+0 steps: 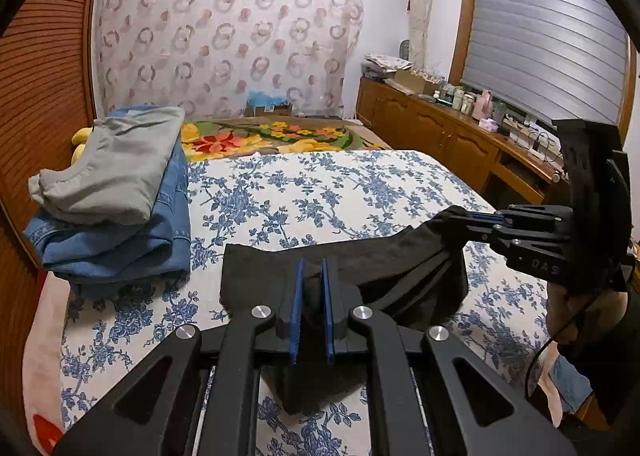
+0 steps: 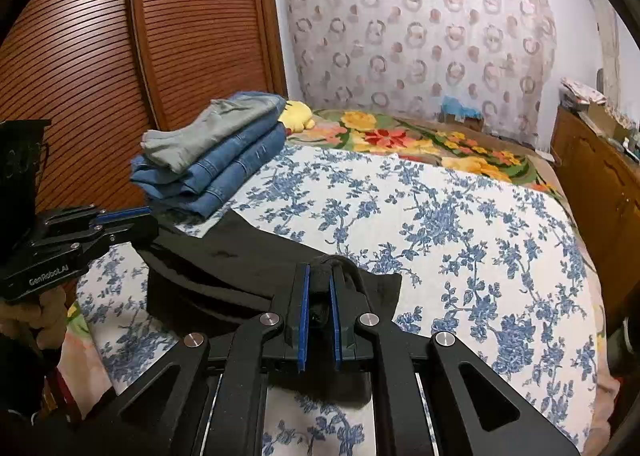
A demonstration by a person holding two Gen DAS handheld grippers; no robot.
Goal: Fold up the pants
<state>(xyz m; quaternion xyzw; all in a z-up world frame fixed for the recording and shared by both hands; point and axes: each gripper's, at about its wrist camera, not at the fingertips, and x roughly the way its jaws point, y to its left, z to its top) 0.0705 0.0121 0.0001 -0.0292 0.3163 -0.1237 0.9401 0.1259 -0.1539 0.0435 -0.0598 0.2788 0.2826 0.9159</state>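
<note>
Pinching a bunch of dark cloth each, the left gripper and the right gripper hold the black fabric pants partly raised over the blue-flowered white bedspread, just beside the stack of folded blue jeans and grey trousers. A fold looks to be under way; next, both held edges would need carrying across together and laying flat.

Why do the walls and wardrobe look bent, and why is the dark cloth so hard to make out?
Left wrist view: the fisheye lens bows the window blind and darkens the corners; the black pants show hardly any folds under the soft indoor light. Right wrist view: the slatted wardrobe door curves the same way, and the pants lose detail beside the bright floral sheet.
</note>
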